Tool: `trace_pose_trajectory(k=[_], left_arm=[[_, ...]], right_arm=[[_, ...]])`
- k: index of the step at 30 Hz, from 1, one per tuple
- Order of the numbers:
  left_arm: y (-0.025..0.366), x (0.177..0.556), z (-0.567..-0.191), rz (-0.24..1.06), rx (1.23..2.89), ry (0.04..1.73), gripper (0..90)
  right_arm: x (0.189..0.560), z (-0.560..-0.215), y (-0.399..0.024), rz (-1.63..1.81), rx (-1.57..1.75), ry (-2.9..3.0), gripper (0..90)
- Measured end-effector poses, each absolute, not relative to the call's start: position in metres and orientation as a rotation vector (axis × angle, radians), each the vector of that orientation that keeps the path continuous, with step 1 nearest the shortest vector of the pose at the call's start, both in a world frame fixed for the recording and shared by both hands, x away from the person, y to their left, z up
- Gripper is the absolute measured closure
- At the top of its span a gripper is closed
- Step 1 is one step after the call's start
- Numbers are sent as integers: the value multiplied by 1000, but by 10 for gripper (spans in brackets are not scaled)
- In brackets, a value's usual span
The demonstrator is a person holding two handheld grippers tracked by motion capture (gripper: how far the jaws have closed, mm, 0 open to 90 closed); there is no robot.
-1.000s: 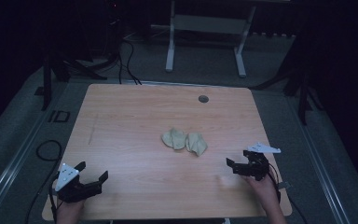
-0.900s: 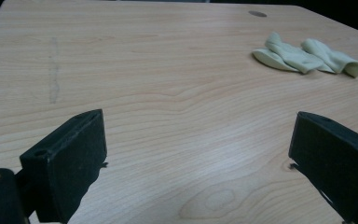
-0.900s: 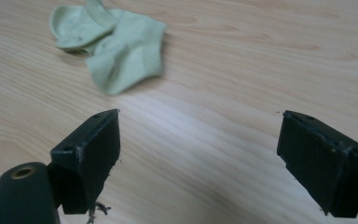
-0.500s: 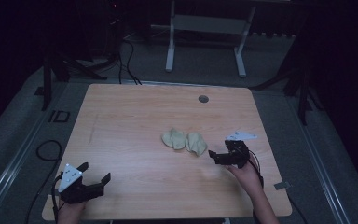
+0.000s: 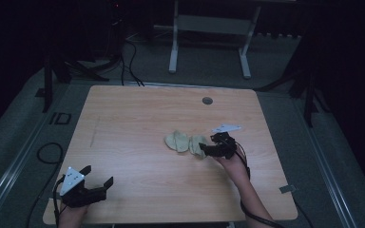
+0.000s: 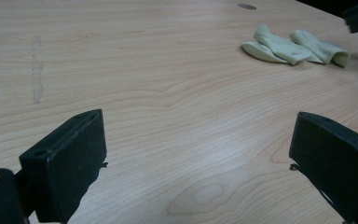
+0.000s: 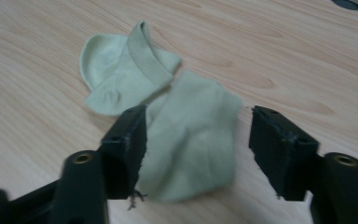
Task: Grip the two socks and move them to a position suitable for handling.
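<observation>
Two pale green socks lie near the middle of the wooden table (image 5: 138,109), one (image 5: 177,141) to the left and one (image 5: 197,144) to the right, touching. My right gripper (image 5: 208,149) is at the right sock's edge. In the right gripper view its jaws (image 7: 198,135) straddle the near sock (image 7: 191,135); they have just been closing. The left jaw touches the cloth and the right jaw stands apart, so it is open. The far sock (image 7: 126,74) lies beyond. My left gripper (image 5: 97,183) rests open at the front left, jaws (image 6: 200,140) wide over bare wood.
A round grey grommet (image 5: 207,100) sits in the tabletop at the back. A metal desk frame (image 5: 209,28) and cables (image 5: 128,52) lie on the dark floor beyond the table. From the left gripper view the socks (image 6: 298,46) lie far ahead.
My right gripper has moved left across the table to the right sock and its jaws have narrowed around it. The left gripper has stayed where it was.
</observation>
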State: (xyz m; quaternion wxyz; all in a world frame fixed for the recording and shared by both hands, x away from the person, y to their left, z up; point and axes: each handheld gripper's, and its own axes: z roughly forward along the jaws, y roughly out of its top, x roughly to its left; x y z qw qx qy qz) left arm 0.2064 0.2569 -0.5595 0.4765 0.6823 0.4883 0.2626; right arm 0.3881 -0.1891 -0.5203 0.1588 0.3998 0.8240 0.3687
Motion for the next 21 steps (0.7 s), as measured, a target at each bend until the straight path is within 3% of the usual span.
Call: trace_pose_trajectory(k=[6, 16, 19, 21], left_arm=[[257, 207, -560, 635, 1677, 1191, 40], [259, 206, -560, 630, 1676, 1194, 40], [259, 206, -561, 627, 1680, 1190, 40], [258, 206, -561, 624, 1681, 1191, 40]], right_arm=[[404, -531, -167, 991, 1127, 2382, 401], [410, -555, -145, 833, 1076, 2395, 352], [407, -557, -146, 832, 1062, 2381, 415], [405, -556, -147, 822, 1058, 2368, 553]])
